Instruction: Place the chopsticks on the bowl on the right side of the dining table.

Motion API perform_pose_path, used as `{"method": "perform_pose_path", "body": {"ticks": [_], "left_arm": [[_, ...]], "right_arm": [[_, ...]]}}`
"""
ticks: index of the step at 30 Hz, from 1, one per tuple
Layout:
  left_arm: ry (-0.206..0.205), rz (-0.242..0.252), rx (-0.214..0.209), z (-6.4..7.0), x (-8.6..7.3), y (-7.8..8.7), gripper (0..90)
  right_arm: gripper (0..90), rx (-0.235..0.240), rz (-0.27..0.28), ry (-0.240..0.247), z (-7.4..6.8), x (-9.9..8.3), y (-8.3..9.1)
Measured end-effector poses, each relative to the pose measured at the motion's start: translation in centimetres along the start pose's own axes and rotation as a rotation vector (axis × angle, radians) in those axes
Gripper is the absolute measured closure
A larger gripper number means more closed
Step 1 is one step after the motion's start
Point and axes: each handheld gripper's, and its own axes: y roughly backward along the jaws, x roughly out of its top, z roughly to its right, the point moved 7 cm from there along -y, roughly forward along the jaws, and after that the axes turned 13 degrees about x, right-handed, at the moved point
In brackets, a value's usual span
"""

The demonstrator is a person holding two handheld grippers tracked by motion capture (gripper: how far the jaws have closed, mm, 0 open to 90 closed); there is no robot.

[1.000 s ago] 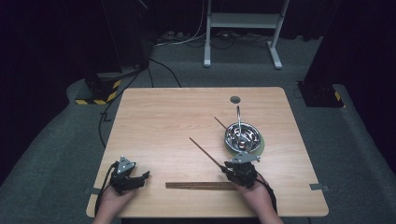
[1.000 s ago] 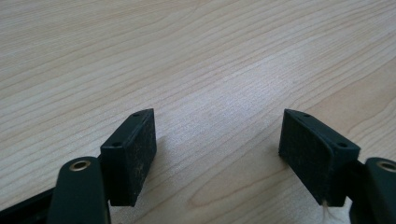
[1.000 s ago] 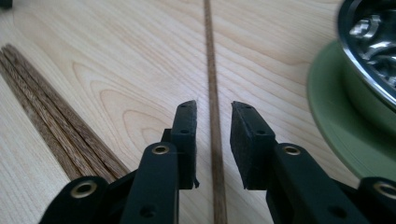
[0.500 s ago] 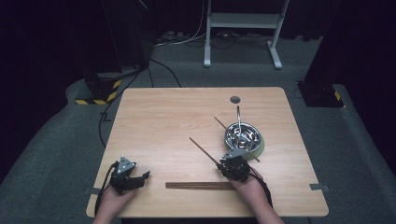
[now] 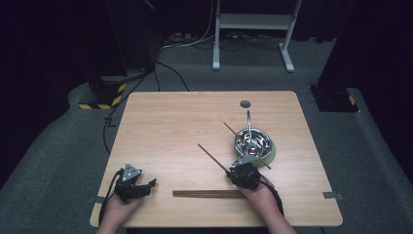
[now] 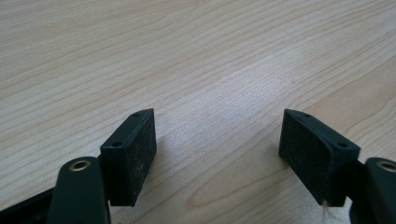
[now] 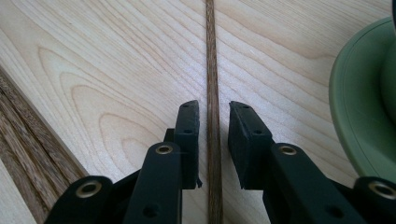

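right gripper view: right hand-held gripper [image 7: 213, 128] narrow astride chopstick [image 7: 211, 60], not clamped; left hand-held gripper [image 6: 219, 140] wide; no writing legible.

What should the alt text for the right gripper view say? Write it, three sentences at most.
The right claw straddles a thin dark wooden chopstick lying on a pale wooden table, its black jaws close on either side with slim gaps showing. A green dish rim sits at right, and more dark sticks lie at left.

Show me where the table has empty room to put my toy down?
The biggest bare patch is the table's far left half, beyond the left gripper. The far edge by the round hole is bare too. It's crowded near the right: metal bowl, loose chopstick, right gripper, chopstick pair.
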Motion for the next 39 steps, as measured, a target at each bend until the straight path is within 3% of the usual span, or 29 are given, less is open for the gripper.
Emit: {"method": "perform_pose_path", "body": {"ticks": [7,22,24,30,32,39], "left_arm": [[0.003,0.003,-0.001,0.03,0.01,-0.01,27.3],[-0.001,0.003,0.0,0.01,0.0,-0.01,27.3],[0.011,0.003,0.004,0.07,0.01,0.0,27.3],[0.022,0.007,0.004,0.14,0.05,-0.03,27.2],[0.003,0.0,0.003,0.01,-0.01,0.02,27.3],[0.022,0.007,0.003,0.14,0.04,-0.02,27.3]], "right_arm": [[69.3,-0.014,-0.003,0.03,-0.21,0.16,-0.29],[76.6,-0.019,-0.008,0.031,0.1,0.28,-0.29],[82.3,-0.026,-0.014,0.041,0.23,0.35,-0.27],[83.5,-0.03,-0.02,0.057,0.2,0.36,-0.27],[83.7,-0.023,-0.023,0.055,0.14,0.37,-0.26],[83.7,-0.038,0.009,0.079,-0.32,0.7,0.49]]}}
